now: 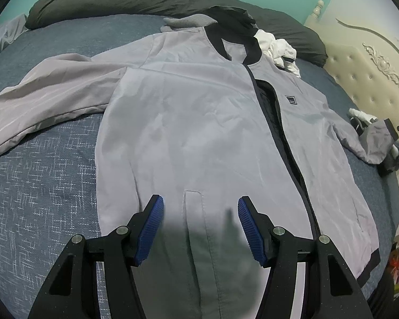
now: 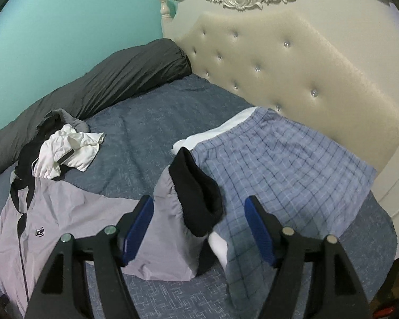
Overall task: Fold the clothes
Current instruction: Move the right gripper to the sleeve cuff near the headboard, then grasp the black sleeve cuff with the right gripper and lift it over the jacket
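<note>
A light grey zip jacket [image 1: 188, 122] with black collar and trim lies front-up on the bed, its left sleeve [image 1: 40, 98] spread outward. My left gripper [image 1: 200, 199] hovers open over the jacket's lower front by the pocket slit, nothing between its blue pads. In the right wrist view the jacket's [image 2: 66, 212] other sleeve ends in a black cuff [image 2: 196, 186] that rests against blue plaid shorts [image 2: 292, 164]. My right gripper [image 2: 198, 199] is open, its jaws either side of that sleeve end, and the pads do not press on it.
The bed has a blue patterned sheet [image 1: 40, 186]. A crumpled white garment [image 2: 69, 148] lies near the jacket's collar. A dark grey duvet [image 2: 106, 79] runs along the teal wall. A cream tufted headboard [image 2: 279, 66] stands behind the plaid shorts.
</note>
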